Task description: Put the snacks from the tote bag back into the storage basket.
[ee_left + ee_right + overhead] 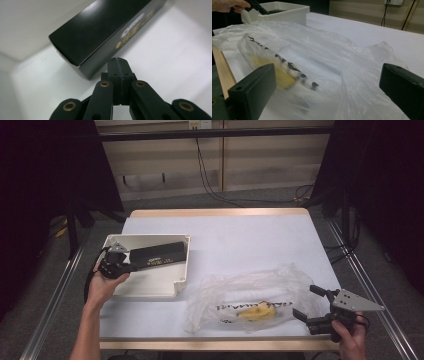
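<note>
A long black box (157, 255) with gold lettering lies in the white tray (150, 238) at the left. My left gripper (134, 266) reaches into the tray with its jaws pressed together and nothing between them. In the left gripper view its tips (118, 63) sit just beside the black box (100, 32), at its near end. A clear plastic bag (250, 292) with black print lies at the front right, a yellow banana-like object (257, 312) inside it. My right gripper (306, 303) stands open at the bag's right edge, its jaws (324, 82) wide on either side of the crumpled plastic (317, 57).
The white tabletop (240, 235) has a wooden front edge (215, 345). Metal rails run along both sides. The tray (284, 11) and the other hand with its gripper (258, 6) show far off in the right gripper view.
</note>
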Action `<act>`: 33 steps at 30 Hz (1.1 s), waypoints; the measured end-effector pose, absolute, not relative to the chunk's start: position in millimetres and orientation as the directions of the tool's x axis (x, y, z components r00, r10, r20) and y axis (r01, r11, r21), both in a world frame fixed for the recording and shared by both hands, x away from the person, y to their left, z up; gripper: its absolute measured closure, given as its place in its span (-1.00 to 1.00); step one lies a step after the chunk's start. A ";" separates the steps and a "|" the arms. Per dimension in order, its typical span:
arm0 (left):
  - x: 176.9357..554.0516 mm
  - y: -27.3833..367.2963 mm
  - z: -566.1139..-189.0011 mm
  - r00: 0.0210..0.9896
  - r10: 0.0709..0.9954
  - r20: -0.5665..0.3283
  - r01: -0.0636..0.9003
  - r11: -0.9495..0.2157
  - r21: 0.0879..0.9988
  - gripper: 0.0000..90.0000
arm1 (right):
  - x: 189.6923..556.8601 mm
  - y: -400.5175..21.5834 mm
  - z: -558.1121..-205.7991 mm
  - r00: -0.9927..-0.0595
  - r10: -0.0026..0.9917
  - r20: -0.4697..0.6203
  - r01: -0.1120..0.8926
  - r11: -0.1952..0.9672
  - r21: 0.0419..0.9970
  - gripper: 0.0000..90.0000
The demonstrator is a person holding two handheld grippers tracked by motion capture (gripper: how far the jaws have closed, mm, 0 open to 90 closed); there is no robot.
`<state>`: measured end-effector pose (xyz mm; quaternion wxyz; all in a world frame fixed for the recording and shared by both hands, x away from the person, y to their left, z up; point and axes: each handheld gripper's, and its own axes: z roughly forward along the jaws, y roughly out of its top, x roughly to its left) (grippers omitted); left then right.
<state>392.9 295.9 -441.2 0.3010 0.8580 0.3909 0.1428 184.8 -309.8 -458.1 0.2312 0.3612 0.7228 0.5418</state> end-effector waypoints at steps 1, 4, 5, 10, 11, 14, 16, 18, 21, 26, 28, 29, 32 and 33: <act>394.1 296.1 -442.7 0.652 0.758 0.019 0.589 -0.521 0.618 1.00 | 184.6 -310.4 -457.9 -0.634 0.772 0.055 0.272 0.156 0.950 -0.99; 397.2 295.4 -447.9 0.638 0.770 0.025 0.601 -0.517 0.609 1.00 | 184.8 -311.2 -458.2 -0.631 0.774 0.057 0.272 0.152 0.950 -0.99; 397.4 295.4 -448.7 0.637 0.770 0.020 0.605 -0.516 0.607 1.00 | 184.8 -311.5 -458.2 -0.630 0.774 0.056 0.272 0.153 0.950 -0.99; 400.1 292.3 -452.2 0.596 0.802 0.023 0.635 -0.489 0.598 1.00 | 185.3 -311.3 -458.6 -0.637 0.769 0.060 0.276 0.155 0.949 -0.99; 401.3 292.5 -452.4 0.596 0.803 0.022 0.637 -0.489 0.596 1.00 | 185.7 -310.8 -458.8 -0.635 0.770 0.063 0.278 0.152 0.948 -0.99; 403.5 292.0 -451.7 0.583 0.812 0.023 0.649 -0.482 0.589 1.00 | 186.8 -309.6 -459.0 -0.642 0.764 0.060 0.275 0.157 0.948 -0.99; 403.8 291.2 -451.8 0.568 0.823 0.017 0.659 -0.468 0.589 1.00 | 187.0 -309.0 -459.1 -0.641 0.765 0.062 0.277 0.155 0.948 -0.99; 405.0 289.5 -452.5 0.568 0.823 0.020 0.655 -0.466 0.595 1.00 | 187.7 -309.2 -459.1 -0.647 0.760 0.065 0.277 0.155 0.948 -0.99; 405.3 286.1 -453.9 0.569 0.822 0.011 0.655 -0.462 0.598 1.00 | 188.6 -309.1 -459.2 -0.646 0.760 0.062 0.274 0.155 0.949 -0.99; 405.9 279.4 -453.0 0.583 0.813 0.011 0.644 -0.470 0.604 1.00 | 188.7 -310.6 -459.2 -0.645 0.761 0.064 0.276 0.155 0.948 -0.99; 406.1 276.7 -453.7 0.601 0.799 0.003 0.634 -0.479 0.607 1.00 | 188.5 -311.5 -459.5 -0.645 0.761 0.060 0.274 0.157 0.949 -0.99; 405.6 274.1 -454.0 0.605 0.796 0.004 0.630 -0.482 0.609 1.00 | 188.0 -312.0 -459.7 -0.643 0.764 0.059 0.274 0.158 0.949 -0.99; 404.7 266.8 -453.1 0.624 0.782 -0.017 0.614 -0.477 0.629 1.00 | 188.3 -313.2 -460.5 -0.638 0.767 0.065 0.278 0.150 0.949 -0.99; 405.9 262.9 -453.4 0.629 0.777 -0.010 0.611 -0.486 0.625 1.00 | 188.4 -313.3 -460.5 -0.636 0.768 0.069 0.281 0.147 0.948 -0.99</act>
